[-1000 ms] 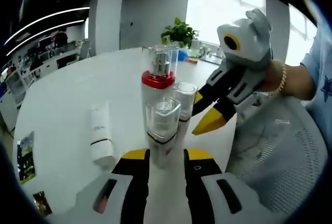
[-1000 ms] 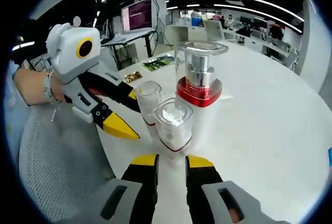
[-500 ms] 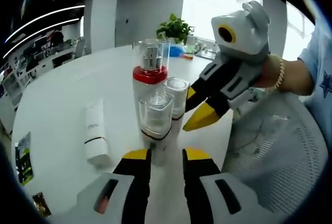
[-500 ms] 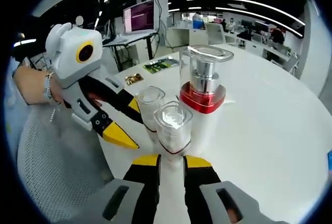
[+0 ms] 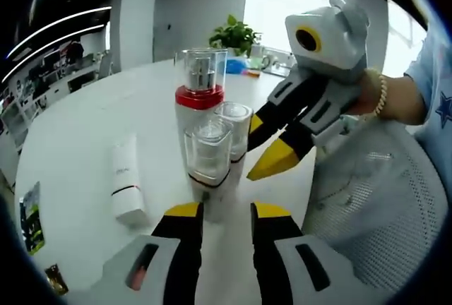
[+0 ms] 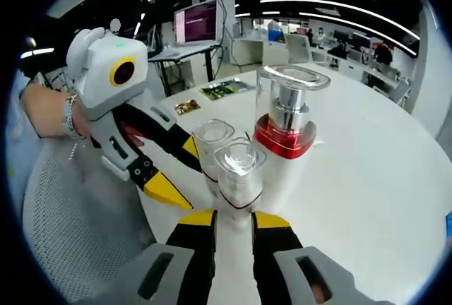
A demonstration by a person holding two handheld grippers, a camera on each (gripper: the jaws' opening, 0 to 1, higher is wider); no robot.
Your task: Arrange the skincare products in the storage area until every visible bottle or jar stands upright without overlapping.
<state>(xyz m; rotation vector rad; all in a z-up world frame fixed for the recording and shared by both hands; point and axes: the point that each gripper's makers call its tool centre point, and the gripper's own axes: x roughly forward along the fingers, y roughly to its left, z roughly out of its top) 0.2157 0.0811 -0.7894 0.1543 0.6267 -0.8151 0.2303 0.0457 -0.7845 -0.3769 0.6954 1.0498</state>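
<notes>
Three upright bottles stand clustered just beyond the left gripper and right gripper, both parted, gripping nothing.

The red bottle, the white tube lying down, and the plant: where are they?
Red bottle (image 5: 200, 97): left gripper view, on its red collar.
White tube (image 5: 126, 178): left gripper view, on the middle of its body, lying on the table.
Plant (image 5: 236, 35): left gripper view, on its green leaves, far back on the table.

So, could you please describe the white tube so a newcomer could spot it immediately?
On the round white table, find the cluster of three upright bottles. The white tube lies flat beside them, apart from the cluster; it alone is opaque white and lying down.
</notes>
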